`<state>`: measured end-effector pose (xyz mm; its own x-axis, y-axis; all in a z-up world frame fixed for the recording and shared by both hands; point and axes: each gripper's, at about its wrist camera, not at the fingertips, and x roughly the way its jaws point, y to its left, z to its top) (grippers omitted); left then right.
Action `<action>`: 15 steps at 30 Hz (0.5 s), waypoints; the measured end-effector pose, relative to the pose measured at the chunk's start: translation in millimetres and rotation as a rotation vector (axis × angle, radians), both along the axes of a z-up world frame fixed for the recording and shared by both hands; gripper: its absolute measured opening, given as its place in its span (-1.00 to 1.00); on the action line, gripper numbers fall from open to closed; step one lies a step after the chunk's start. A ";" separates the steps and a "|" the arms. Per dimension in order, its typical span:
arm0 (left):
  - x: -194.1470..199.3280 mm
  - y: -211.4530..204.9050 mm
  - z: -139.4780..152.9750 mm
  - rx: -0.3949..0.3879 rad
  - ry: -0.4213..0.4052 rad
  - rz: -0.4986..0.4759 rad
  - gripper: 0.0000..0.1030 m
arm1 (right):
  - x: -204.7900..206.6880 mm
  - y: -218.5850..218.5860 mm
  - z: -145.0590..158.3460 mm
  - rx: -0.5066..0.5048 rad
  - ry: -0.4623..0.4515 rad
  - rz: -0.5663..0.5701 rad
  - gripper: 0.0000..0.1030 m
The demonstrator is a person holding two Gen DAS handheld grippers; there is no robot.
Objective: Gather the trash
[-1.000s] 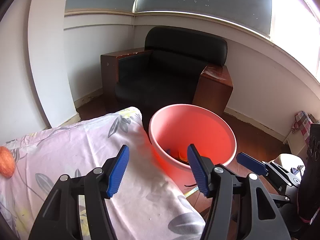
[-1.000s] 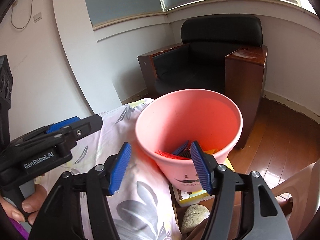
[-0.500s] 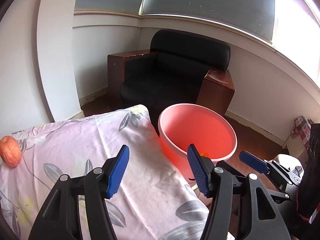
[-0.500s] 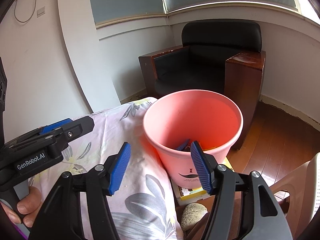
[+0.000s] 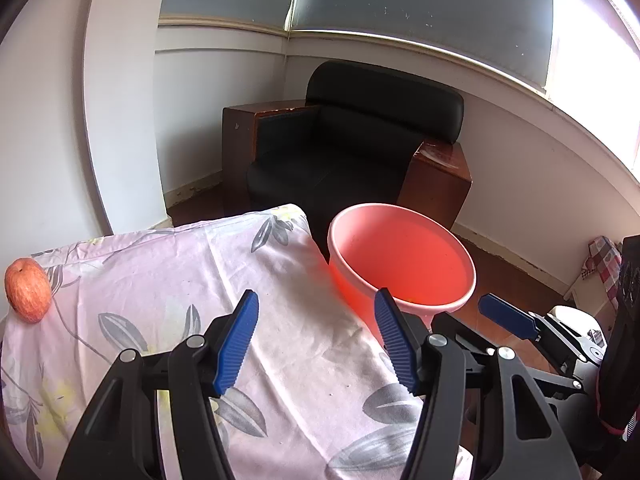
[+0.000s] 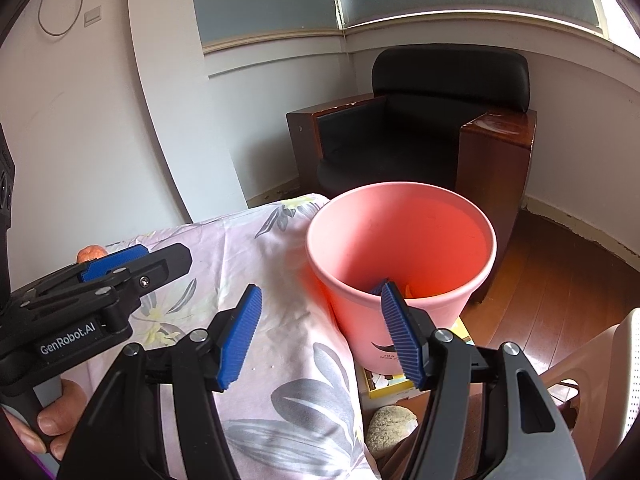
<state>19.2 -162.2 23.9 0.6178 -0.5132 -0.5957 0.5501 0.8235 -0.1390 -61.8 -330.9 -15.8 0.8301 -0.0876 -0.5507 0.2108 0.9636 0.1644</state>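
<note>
A: Left wrist view first. What's the tool doing?

B: Left gripper (image 5: 316, 340), black frame w/ ribbed blue pads, jaws spread wide, nothing between them. It hangs over a pale pink floral bedsheet (image 5: 168, 280).

A: And the bin?

B: Round salmon-pink plastic trash bucket (image 5: 400, 264) sits just past the sheet's right edge, upright, in front of a black leather armchair w/ brown wooden sides (image 5: 352, 152). Inside mostly bare wall from here; only a bit of yellow shows at the near rim. A round red-orange apple (image 5: 27, 290) lies at the sheet's far left, well apart from the bucket.

A: Right wrist view?

B: Right gripper (image 6: 320, 336) also spread, empty, over the same sheet. Its right pad overlaps the bucket's near wall in the pic; can't tell if touching. Bucket tapers downward, smooth rim, small dark print low on the front. Scraps at the bottom, blue and yellow, mostly hidden. A grey-beige stone (image 6: 390, 424) lies on the floor below it. Person's hand (image 6: 52, 420) grips the left tool's handle, lower left.
</note>
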 end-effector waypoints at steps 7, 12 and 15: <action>-3.2 3.7 1.2 -0.004 -0.005 0.002 0.15 | -0.9 5.2 1.6 -0.008 -0.001 0.009 0.22; -3.4 5.4 1.3 -0.005 -0.005 0.004 0.15 | -2.4 6.9 1.4 -0.006 0.000 0.011 0.22; -3.4 6.2 1.2 -0.005 -0.006 0.005 0.15 | -2.6 7.6 1.2 -0.009 0.003 0.013 0.22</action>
